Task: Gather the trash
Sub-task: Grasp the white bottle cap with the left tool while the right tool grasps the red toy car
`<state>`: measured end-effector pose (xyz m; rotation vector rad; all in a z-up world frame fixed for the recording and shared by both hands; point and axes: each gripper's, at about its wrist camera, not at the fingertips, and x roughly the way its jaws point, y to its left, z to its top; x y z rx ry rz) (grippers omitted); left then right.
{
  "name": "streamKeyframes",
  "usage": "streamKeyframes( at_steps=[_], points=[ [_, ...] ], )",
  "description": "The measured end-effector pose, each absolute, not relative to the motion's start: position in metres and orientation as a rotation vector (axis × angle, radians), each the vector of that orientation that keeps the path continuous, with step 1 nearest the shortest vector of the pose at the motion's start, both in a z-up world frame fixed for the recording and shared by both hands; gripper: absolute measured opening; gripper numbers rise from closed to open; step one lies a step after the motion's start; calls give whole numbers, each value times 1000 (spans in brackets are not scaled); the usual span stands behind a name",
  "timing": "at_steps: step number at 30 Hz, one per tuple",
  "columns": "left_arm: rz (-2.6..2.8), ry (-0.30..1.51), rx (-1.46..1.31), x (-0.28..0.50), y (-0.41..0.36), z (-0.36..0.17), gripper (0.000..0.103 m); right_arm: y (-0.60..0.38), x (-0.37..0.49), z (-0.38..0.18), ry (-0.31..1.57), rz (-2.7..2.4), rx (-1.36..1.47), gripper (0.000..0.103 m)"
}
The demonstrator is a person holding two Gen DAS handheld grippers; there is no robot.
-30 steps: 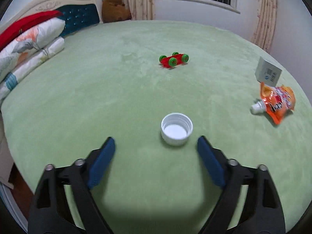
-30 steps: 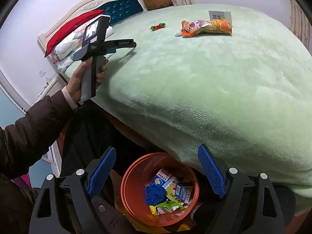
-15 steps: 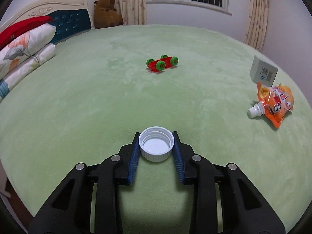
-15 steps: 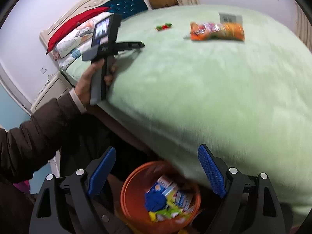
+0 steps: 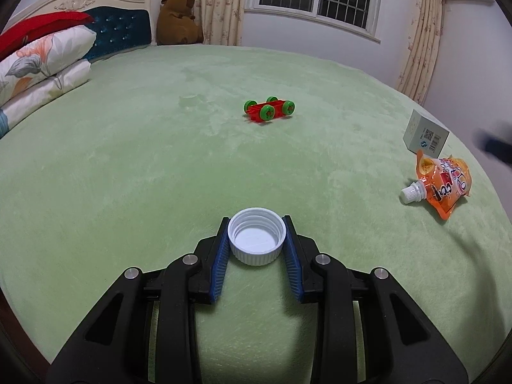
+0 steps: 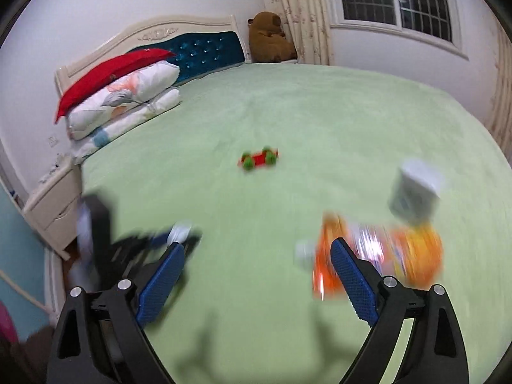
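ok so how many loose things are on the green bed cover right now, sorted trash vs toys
trash: 3 (white ribbed plastic bottle cap between the left gripper's pads, orange foil drink pouch with white spout, small white cardboard box)
toys: 1 (red toy car chassis with green wheels)
total: 4

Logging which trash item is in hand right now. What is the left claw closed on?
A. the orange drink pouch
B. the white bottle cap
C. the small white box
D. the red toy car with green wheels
B: the left claw has both blue pads pressed against the sides of the white bottle cap, while the orange drink pouch, the red toy car and the small white box lie apart on the green bedspread.
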<state>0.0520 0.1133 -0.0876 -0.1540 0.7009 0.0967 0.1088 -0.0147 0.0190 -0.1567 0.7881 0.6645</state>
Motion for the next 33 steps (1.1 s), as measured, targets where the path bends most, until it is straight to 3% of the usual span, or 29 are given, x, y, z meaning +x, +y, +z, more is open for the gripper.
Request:
streamKeyframes(
  at_steps=[6, 17, 23, 33],
  points=[
    [88, 697, -159, 53, 114, -88, 31, 63, 196, -16, 858, 632, -255, 93],
    [66, 698, -178, 55, 119, -89, 31, 120, 260, -60, 910, 570, -327, 95],
    [62, 701, -183, 55, 122, -89, 31, 121, 259, -69, 899, 572, -303, 68],
    [66, 699, -172, 54, 120, -89, 31, 107, 230, -29, 799, 587, -275, 67]
  ],
)
